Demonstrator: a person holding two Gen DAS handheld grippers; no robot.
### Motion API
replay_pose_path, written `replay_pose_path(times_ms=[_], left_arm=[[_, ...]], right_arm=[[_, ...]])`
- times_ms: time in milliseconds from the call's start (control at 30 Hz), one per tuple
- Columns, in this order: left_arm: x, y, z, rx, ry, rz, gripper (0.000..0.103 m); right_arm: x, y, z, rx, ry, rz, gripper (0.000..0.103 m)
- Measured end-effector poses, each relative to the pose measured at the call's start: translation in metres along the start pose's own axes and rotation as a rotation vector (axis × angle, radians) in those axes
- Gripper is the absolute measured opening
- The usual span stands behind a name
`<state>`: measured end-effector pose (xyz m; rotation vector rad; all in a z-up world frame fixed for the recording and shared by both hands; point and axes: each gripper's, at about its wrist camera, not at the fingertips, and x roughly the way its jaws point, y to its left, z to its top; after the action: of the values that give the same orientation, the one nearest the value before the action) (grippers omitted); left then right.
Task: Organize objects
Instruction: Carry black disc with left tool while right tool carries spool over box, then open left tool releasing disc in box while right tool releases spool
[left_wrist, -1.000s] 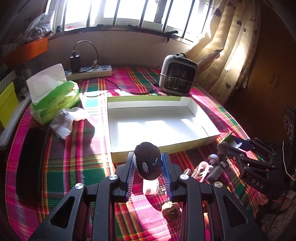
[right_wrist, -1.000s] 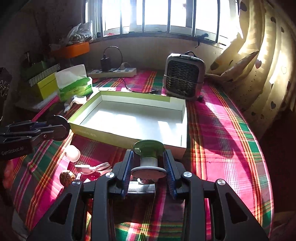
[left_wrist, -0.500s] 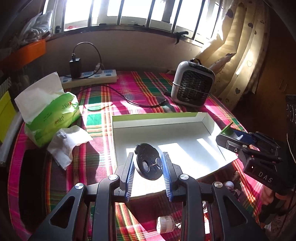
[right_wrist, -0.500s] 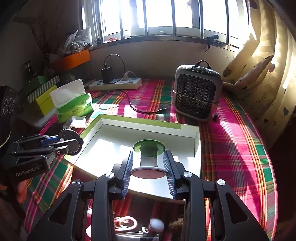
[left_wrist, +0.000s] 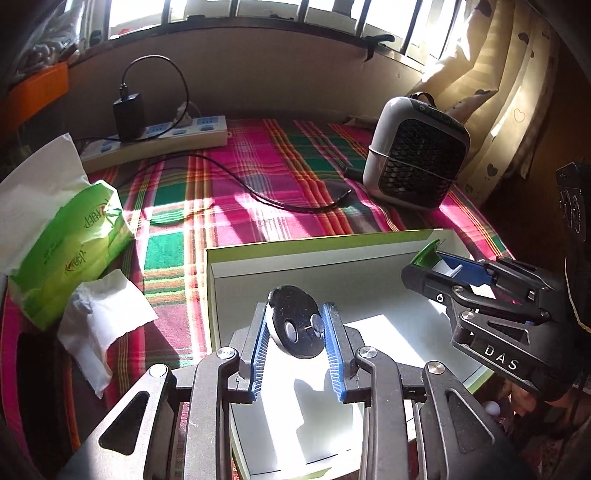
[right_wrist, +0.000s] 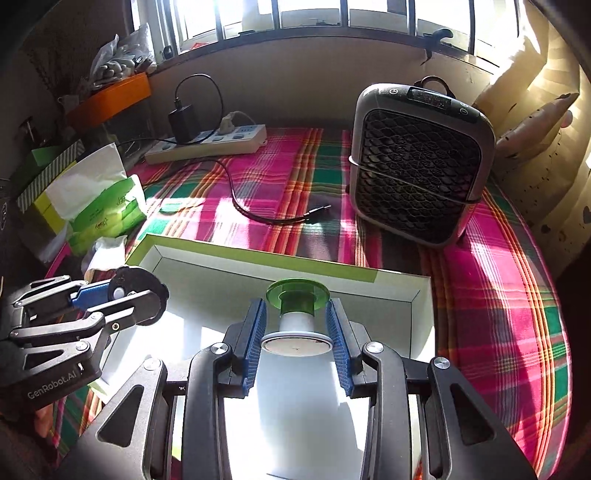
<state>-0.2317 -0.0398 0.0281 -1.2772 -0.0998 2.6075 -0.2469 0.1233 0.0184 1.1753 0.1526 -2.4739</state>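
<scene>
My left gripper (left_wrist: 295, 325) is shut on a black round disc (left_wrist: 293, 325) with a small white button, held above the left half of the shallow white box (left_wrist: 321, 243) with green edges. My right gripper (right_wrist: 297, 317) is shut on a spool (right_wrist: 297, 314) with a green flange and a white core, hovering over the box's (right_wrist: 229, 254) right half. In the left wrist view the right gripper (left_wrist: 436, 264) comes in from the right with the spool's green flange (left_wrist: 426, 254) showing. In the right wrist view the left gripper (right_wrist: 122, 295) and its disc (right_wrist: 135, 291) sit at the left.
On the plaid cloth stand a small heater (right_wrist: 417, 162) behind the box, a power strip (left_wrist: 159, 138) with a black charger and trailing cable, and a green tissue pack (left_wrist: 62, 236) with a crumpled tissue (left_wrist: 103, 317) at the left. Curtains hang at the right.
Both grippers have carried their objects forward from the near table edge to above the inside of the white box. The small loose items by the front edge have dropped out of view.
</scene>
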Motion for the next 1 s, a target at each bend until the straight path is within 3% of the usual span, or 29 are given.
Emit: replay_pose_path(times_ms=[767,800,900,1000], left_arm=[[0.023,-0.008,0.003,0.019,0.057,0.026,0.029],[0.022,-0.008,0.003,0.016,0.057,0.024,0.032],[0.021,-0.009,0.002,0.016,0.059,0.023,0.036],[0.017,-0.008,0.0,0.0,0.06,0.023,0.036]], right_arm=[[0.029,-0.001,0.004,-0.013,0.112,-0.038,0.035],[0.028,0.0,0.004,-0.015,0.111,-0.037,0.037],[0.026,0.001,0.003,-0.013,0.103,-0.029,0.056],[0.019,0.002,0.003,-0.003,0.087,-0.029,0.056]])
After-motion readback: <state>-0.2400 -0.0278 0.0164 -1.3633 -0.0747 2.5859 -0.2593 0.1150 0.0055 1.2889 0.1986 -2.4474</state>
